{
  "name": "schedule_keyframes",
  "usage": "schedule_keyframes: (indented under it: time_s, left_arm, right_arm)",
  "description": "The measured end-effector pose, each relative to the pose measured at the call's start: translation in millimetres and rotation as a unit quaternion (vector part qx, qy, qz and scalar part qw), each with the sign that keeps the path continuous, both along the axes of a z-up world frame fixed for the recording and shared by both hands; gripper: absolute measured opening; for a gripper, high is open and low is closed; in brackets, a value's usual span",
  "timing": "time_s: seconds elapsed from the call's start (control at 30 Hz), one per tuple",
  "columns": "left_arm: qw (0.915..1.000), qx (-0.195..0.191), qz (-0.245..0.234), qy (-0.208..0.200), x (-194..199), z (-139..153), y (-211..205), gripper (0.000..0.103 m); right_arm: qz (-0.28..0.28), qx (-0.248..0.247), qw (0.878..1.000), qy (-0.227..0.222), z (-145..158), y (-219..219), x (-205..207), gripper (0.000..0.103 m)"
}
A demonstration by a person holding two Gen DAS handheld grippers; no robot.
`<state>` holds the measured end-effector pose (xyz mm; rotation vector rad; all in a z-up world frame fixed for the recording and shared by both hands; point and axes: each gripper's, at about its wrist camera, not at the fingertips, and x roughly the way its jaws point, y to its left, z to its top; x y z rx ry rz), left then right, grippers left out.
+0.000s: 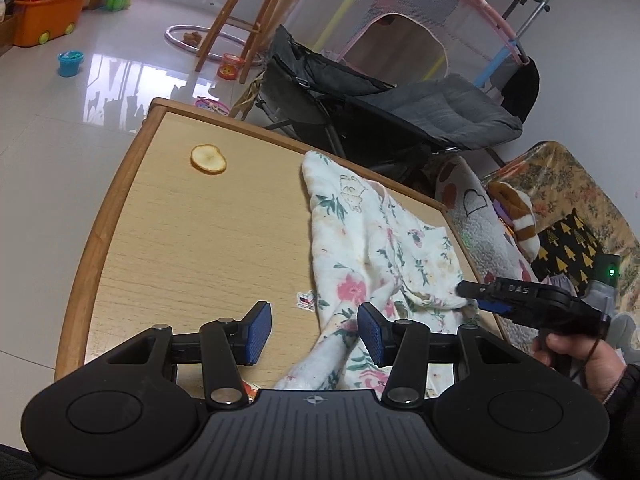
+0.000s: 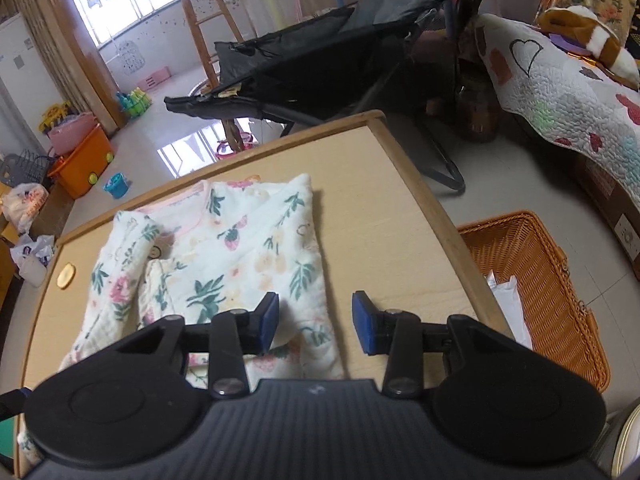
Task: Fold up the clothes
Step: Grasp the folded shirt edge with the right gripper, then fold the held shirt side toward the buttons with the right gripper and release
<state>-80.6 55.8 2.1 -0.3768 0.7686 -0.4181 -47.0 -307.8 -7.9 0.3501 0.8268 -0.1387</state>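
A white floral garment (image 1: 360, 248) (image 2: 240, 256) lies spread on the wooden table (image 1: 180, 240) (image 2: 380, 208), with one sleeve folded over its front. My left gripper (image 1: 314, 334) is open just above the table; a narrow part of the garment runs between its fingers near the right blue pad. My right gripper (image 2: 316, 322) is also open and hovers over the garment's near right edge, its left pad above the cloth and its right pad above bare wood. In the left wrist view the right gripper (image 1: 470, 294) reaches the bunched right edge, held by a hand (image 1: 580, 360).
A round yellow slice (image 1: 208, 158) (image 2: 66, 275) and a small sticker (image 1: 306, 300) lie on the table. An orange wicker basket (image 2: 540, 280) stands on the floor to the right. A dark folding chair (image 1: 380, 112) and a quilt (image 2: 560, 92) lie beyond the far edge.
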Motion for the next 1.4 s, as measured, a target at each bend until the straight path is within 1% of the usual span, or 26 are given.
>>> schedule_keyframes:
  time_s: [0.1,0.13,0.23,0.3,0.37,0.47,0.53,0.67,0.77,0.9,1.1,1.13,1.23,1.4]
  left_arm:
    - [1.0000,0.000,-0.003,-0.001,-1.0,0.3,-0.2,0.051]
    - [1.0000,0.001,-0.003,0.000,-1.3,0.1,0.1,0.051]
    - [1.0000,0.001,0.002,0.004,-2.5,-0.1,1.6,0.051]
    - [1.0000,0.000,0.005,0.004,-3.1,-0.1,3.4,0.051]
    - [1.0000,0.000,0.007,0.004,-3.5,0.1,4.2,0.051]
    - [0.9999,0.001,0.008,0.006,-3.9,-0.3,4.8,0.051]
    - [0.9999,0.002,0.008,0.007,-4.3,-0.4,5.5,0.051]
    - [0.9999,0.000,0.010,0.007,-4.7,0.1,7.1,0.051]
    - [0.9999,0.001,0.011,0.008,-4.8,-0.1,7.2,0.051]
    - [0.9999,0.004,0.012,0.004,-7.2,-1.7,7.0,0.051]
    - [0.9998,0.007,0.016,-0.009,-10.1,-1.0,7.2,0.051]
    - [0.9998,0.007,0.016,-0.010,-10.5,-0.5,7.3,0.052]
    - [0.9997,0.007,0.016,-0.014,-11.8,0.8,7.8,0.063]
    - [0.9996,0.007,0.015,-0.021,-13.9,3.0,8.5,0.064]
  right_arm:
    - [0.004,-0.011,1.000,0.001,-0.6,5.3,1.8,0.040]
    - [0.007,-0.015,1.000,0.001,-0.6,7.4,2.1,0.038]
    - [0.018,-0.029,0.999,0.004,-0.8,13.8,4.4,0.036]
    - [0.025,-0.046,0.999,0.008,-0.8,18.5,5.5,0.031]
    - [0.031,-0.047,0.998,0.011,-0.7,20.3,7.1,0.020]
    - [0.042,-0.051,0.998,0.015,-0.3,24.1,9.0,0.013]
    - [0.044,-0.051,0.998,0.014,-0.2,25.2,9.4,0.011]
    - [0.047,-0.056,0.997,0.010,2.7,27.2,8.8,0.010]
    - [0.059,-0.078,0.995,0.004,6.6,33.3,8.3,0.010]
    - [0.091,-0.126,0.988,-0.006,12.9,48.6,7.3,0.010]
    - [0.142,-0.173,0.975,-0.016,19.4,71.2,6.7,0.010]
    - [0.145,-0.174,0.974,-0.017,20.1,72.9,6.6,0.010]
    - [0.150,-0.171,0.974,-0.018,22.7,76.5,6.5,0.010]
    - [0.159,-0.170,0.972,-0.018,25.0,84.9,7.8,0.010]
